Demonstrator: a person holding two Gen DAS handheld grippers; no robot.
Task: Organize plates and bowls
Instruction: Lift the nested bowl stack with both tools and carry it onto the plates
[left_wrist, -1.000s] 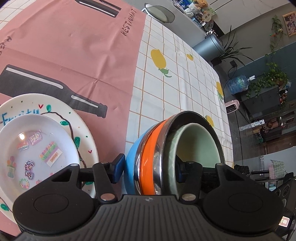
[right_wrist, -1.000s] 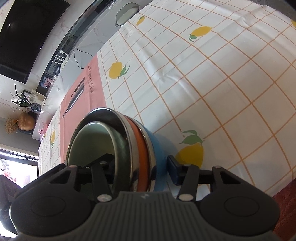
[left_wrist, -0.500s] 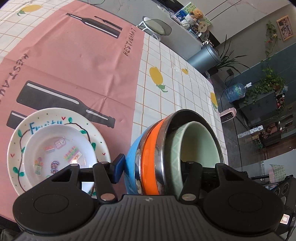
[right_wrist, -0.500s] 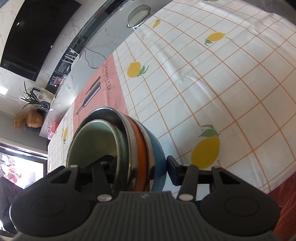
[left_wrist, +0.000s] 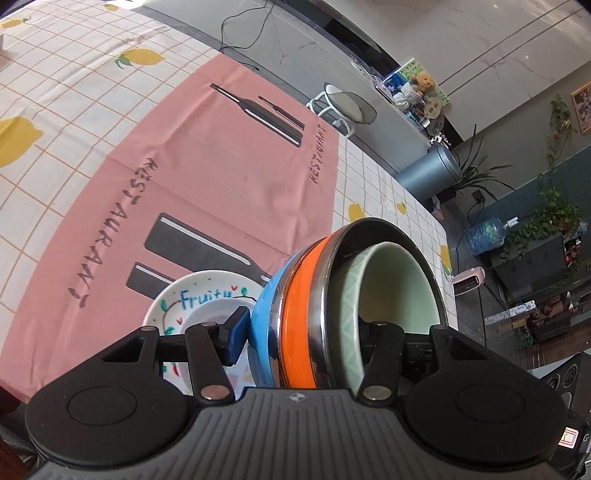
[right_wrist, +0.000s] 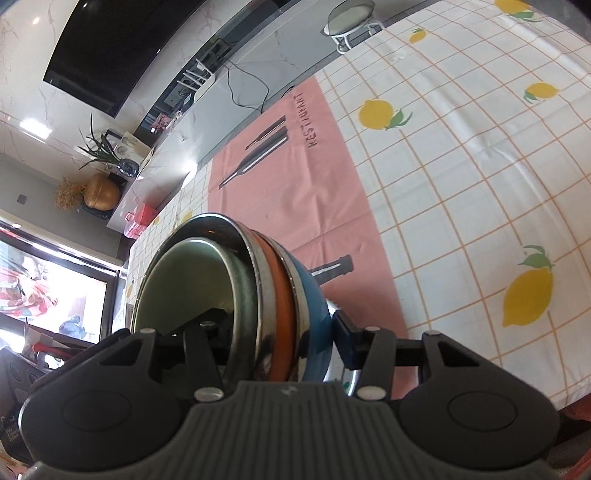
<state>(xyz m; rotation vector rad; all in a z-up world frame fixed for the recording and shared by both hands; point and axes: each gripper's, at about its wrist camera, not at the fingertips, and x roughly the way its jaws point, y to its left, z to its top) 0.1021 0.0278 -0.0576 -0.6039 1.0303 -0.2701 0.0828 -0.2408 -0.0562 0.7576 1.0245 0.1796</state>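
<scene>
Pink mat (left_wrist: 221, 192) on the lemon tablecloth (right_wrist: 461, 166). Fruit plate (left_wrist: 192, 299) lies on the mat. Bowl stack (left_wrist: 325, 302), blue outermost, green innermost, held above the plate, clamped at opposite rims by left gripper (left_wrist: 303, 332) and right gripper (right_wrist: 277, 332).

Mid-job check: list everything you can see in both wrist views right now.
nested bowls: four, blue, orange, steel, pale green innermost; tilted, clamped at the rim by both grippers
plates: two stacked, white, "Fruity" lettering; on the placemat beside the bowls
placemat: one, pink, bottle prints; on the tablecloth
tablecloth: one, white grid with lemons; covers the table
stool: one, grey seat; beyond the table
water jug: one, blue; on the floor
left gripper: black, fingers shut on the bowls
right gripper: black, fingers shut on the bowls
</scene>
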